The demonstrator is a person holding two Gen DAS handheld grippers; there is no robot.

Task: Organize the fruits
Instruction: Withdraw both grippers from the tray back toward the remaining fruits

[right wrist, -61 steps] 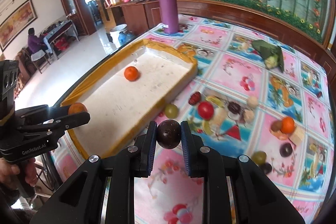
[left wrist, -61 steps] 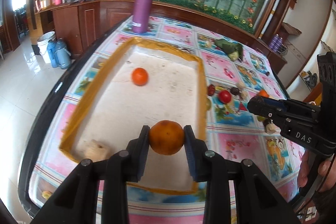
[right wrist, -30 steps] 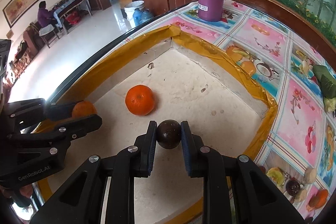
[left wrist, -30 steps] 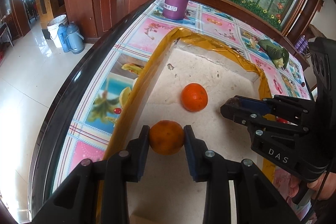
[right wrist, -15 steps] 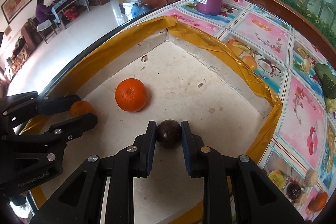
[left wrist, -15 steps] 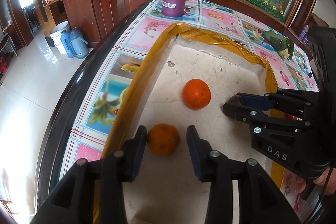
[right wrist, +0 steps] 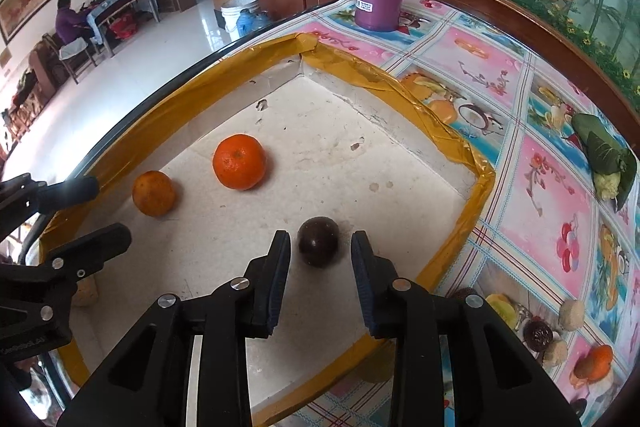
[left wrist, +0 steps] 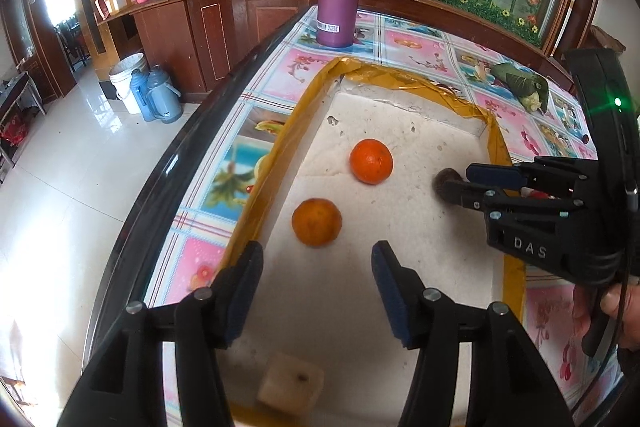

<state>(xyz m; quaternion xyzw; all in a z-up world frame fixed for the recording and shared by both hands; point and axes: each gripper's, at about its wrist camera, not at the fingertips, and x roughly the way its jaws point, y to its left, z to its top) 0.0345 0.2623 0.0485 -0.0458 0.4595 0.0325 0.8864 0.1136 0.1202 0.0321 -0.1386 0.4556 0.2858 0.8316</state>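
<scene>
fruit sits loose in the shallow white foam tray with yellow-taped rim [right wrist: 452, 137], gathered there so it cannot roll off the table. my left gripper [left wrist: 318, 265] is spread wide, apart from the dull orange mandarin [left wrist: 317, 222] ahead of it. my right gripper [right wrist: 320, 259] stands parted around the dark round passion fruit [right wrist: 319, 241], not pinching it. a brighter orange tangerine [right wrist: 239, 161] lies beyond.

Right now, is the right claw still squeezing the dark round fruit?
No, the right claw is open, and the dark round fruit sits loose on the white tray floor between its fingers.
</scene>
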